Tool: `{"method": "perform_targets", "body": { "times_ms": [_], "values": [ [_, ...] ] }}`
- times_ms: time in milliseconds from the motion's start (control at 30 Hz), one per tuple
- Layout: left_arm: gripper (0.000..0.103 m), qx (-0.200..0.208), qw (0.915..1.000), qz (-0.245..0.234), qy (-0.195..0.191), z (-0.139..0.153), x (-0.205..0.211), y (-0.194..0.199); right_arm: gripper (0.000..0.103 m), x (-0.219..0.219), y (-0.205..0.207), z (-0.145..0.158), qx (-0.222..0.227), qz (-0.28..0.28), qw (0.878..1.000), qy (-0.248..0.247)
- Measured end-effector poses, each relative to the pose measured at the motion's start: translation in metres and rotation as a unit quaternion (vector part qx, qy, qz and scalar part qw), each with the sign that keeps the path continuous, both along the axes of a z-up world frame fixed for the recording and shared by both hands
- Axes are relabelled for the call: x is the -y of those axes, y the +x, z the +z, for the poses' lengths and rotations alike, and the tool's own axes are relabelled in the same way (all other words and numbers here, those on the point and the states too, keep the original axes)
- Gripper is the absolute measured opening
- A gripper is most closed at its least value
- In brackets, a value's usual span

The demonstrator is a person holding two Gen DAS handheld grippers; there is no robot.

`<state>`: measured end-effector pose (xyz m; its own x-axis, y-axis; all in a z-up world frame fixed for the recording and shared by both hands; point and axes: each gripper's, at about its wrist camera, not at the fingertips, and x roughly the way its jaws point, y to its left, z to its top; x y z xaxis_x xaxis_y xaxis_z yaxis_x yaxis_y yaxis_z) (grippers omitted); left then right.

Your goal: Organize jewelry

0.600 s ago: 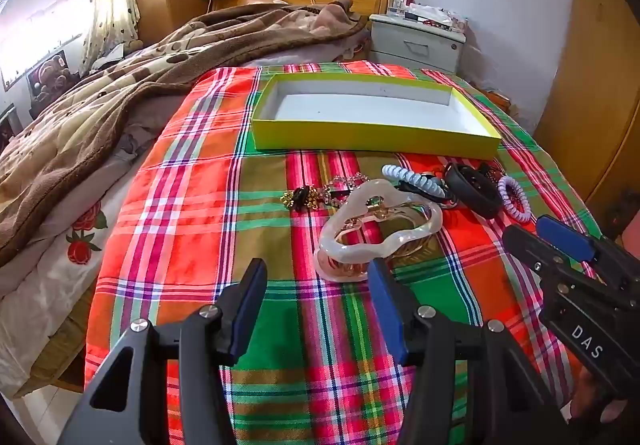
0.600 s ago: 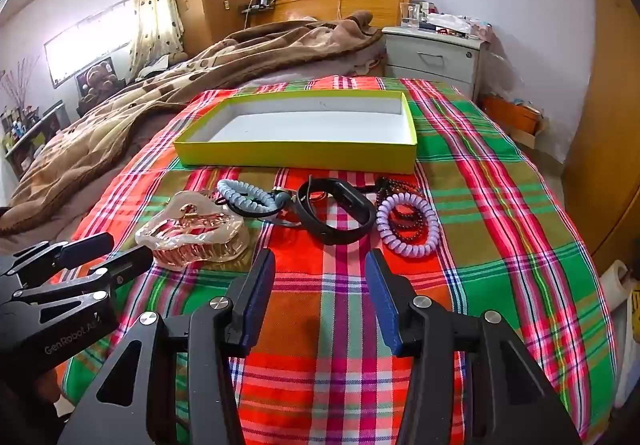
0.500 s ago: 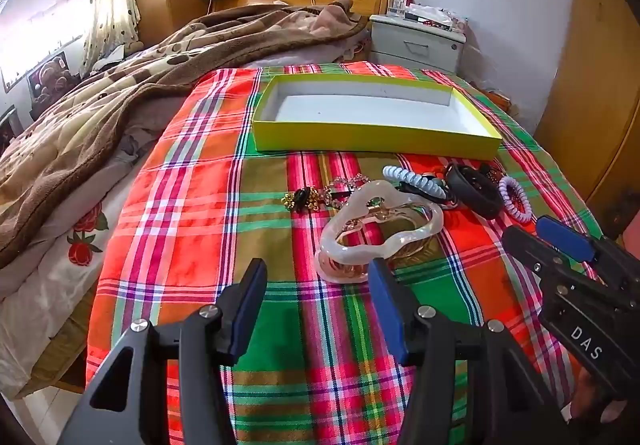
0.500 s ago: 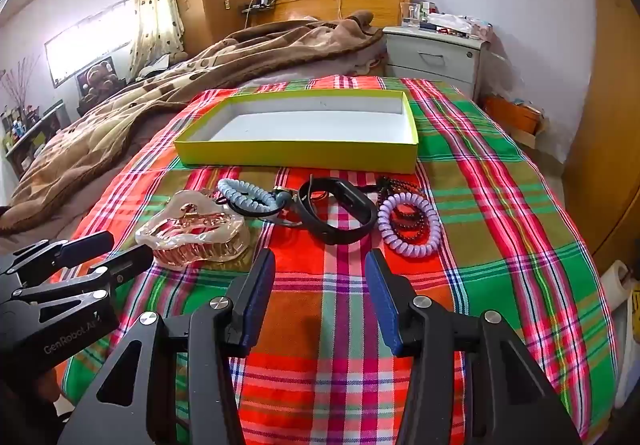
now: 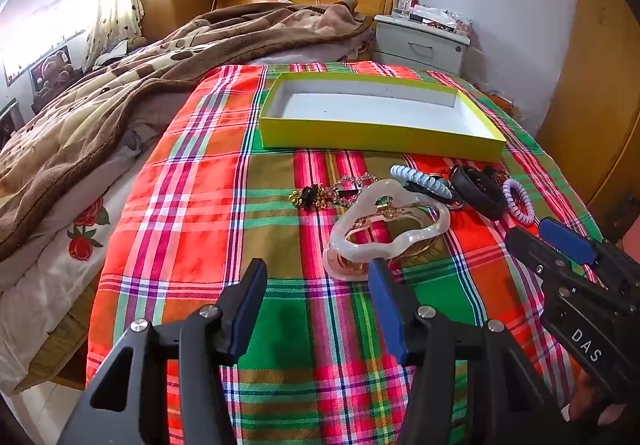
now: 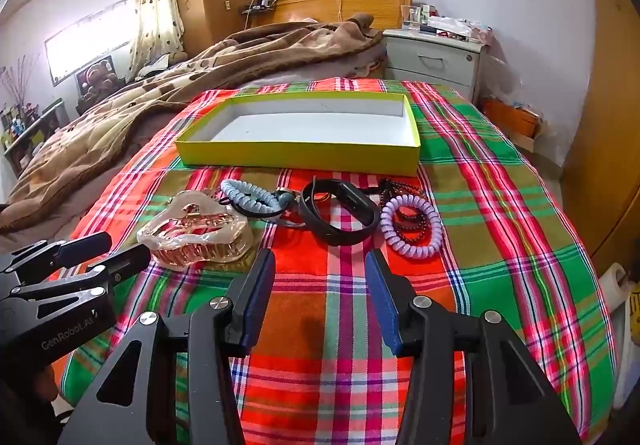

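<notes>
nothing moved, one yellow box (image 6: 298, 157), two coil hair ties (image 6: 412, 225)

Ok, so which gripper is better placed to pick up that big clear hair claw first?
Left, probably. The left gripper hangs open just short of the hair claw, which lies just ahead of its right finger. The right gripper faces the black band instead.

Both handheld grippers angled down, jaws apart, gripping nothing

The black left gripper with blue pads (image 5: 316, 281) and the matching black right gripper (image 6: 320, 271) hang side by side; each sees the other, at four and eight o'clock.
</notes>
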<state>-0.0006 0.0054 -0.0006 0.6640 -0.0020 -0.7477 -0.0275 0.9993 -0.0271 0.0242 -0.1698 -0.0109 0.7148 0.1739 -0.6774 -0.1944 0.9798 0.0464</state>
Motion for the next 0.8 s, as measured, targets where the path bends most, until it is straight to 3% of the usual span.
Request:
{"method": "perform_targets", "body": {
  "times_ms": [800],
  "values": [
    [0.055,0.002,1.0000,0.001,0.004,0.0023,0.0006,-0.0012,0.048,-0.0001,-0.0019,0.0000,0.001,0.000,1.000,0.000]
  ]
}}
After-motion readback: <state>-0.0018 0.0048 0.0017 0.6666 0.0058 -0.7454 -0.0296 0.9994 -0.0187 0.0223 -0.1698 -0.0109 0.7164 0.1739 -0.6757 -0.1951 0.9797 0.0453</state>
